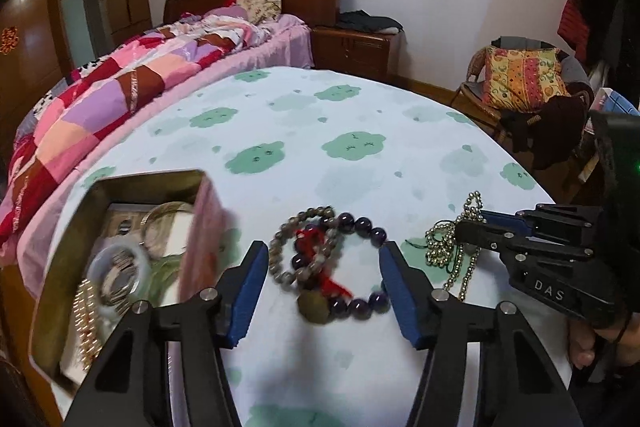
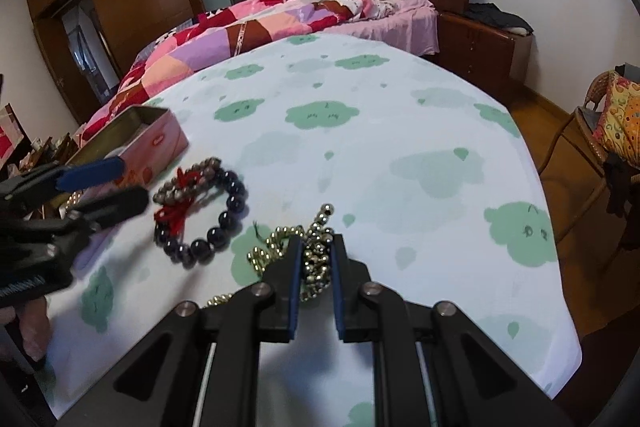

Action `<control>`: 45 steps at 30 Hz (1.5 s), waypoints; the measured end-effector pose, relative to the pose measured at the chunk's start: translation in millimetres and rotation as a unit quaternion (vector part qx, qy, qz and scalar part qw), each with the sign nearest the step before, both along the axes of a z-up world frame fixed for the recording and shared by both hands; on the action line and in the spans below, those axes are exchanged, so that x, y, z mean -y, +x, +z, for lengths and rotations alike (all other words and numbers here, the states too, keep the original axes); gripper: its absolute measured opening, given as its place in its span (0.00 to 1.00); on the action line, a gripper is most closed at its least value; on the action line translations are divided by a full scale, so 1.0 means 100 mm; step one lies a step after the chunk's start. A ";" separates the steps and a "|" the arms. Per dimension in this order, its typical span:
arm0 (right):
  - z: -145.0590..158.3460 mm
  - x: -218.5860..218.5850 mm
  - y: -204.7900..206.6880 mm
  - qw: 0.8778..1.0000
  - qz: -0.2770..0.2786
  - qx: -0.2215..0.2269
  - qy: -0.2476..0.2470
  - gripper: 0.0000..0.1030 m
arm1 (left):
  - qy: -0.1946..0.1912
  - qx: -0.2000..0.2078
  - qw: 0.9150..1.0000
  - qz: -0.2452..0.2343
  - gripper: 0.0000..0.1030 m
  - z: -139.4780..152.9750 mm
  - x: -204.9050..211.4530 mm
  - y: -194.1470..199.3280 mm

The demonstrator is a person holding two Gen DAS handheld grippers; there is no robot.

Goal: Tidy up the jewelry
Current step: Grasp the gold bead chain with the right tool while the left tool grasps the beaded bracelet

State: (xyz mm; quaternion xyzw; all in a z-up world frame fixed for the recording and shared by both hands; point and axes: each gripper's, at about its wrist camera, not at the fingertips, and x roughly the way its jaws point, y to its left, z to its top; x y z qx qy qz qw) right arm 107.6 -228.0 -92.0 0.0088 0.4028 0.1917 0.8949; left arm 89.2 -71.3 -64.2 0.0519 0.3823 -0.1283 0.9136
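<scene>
A dark purple bead bracelet (image 1: 362,227) tangled with a grey-brown bead bracelet (image 1: 280,247) and red string lies on the table between the open fingers of my left gripper (image 1: 324,259). The pile also shows in the right wrist view (image 2: 200,211). My right gripper (image 2: 316,255) is shut on a gold bead necklace (image 2: 316,259), which rests on the table; it shows in the left wrist view (image 1: 452,247) too. A pink tin box (image 1: 120,247) at the left holds bangles and a gold chain.
The table has a white cloth with green clouds (image 2: 360,147). A bed with a patchwork quilt (image 2: 260,23) lies behind it. A wicker chair with a cushion (image 1: 524,75) stands at the right. Wooden wardrobes line the far wall.
</scene>
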 end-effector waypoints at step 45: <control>-0.06 -0.09 -0.01 1.000 0.016 0.007 -0.026 0.15 | 0.010 -0.005 1.000 -0.004 0.50 -0.11 0.12 0.23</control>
